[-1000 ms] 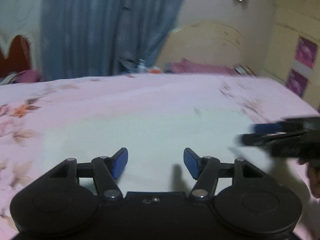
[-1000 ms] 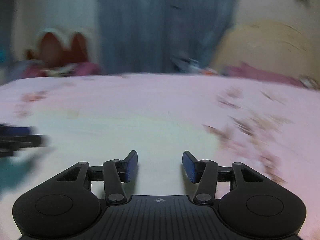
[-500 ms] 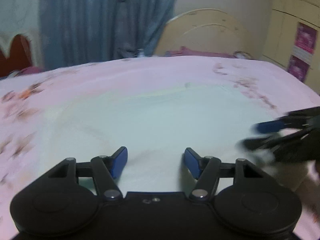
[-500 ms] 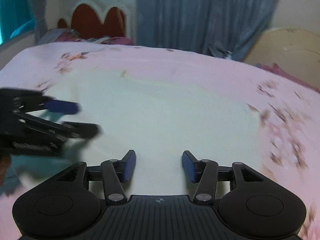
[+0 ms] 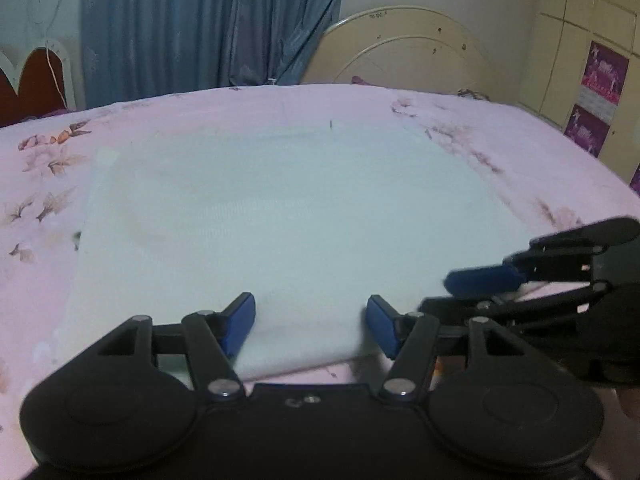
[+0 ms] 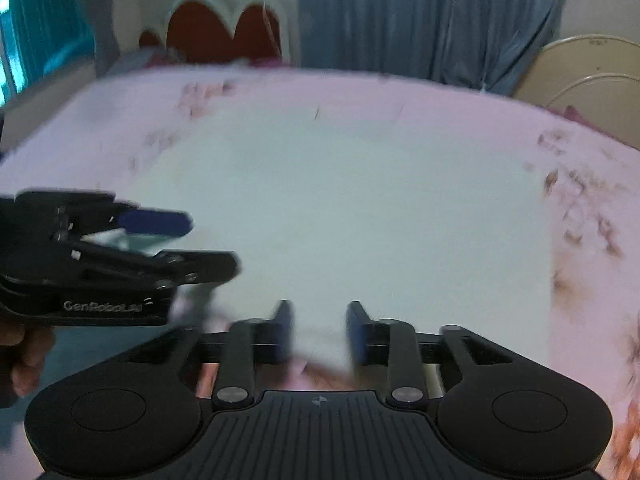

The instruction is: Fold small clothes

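A pale white cloth lies spread flat on the pink floral bedsheet, its near edge just under both tools. The left gripper hovers over that near edge with its jaws spread wide, blue pads either side of the hem and nothing between them pinched. The right gripper sits at the same edge, jaws narrower with the cloth's hem between them; blur hides whether they actually grip it.
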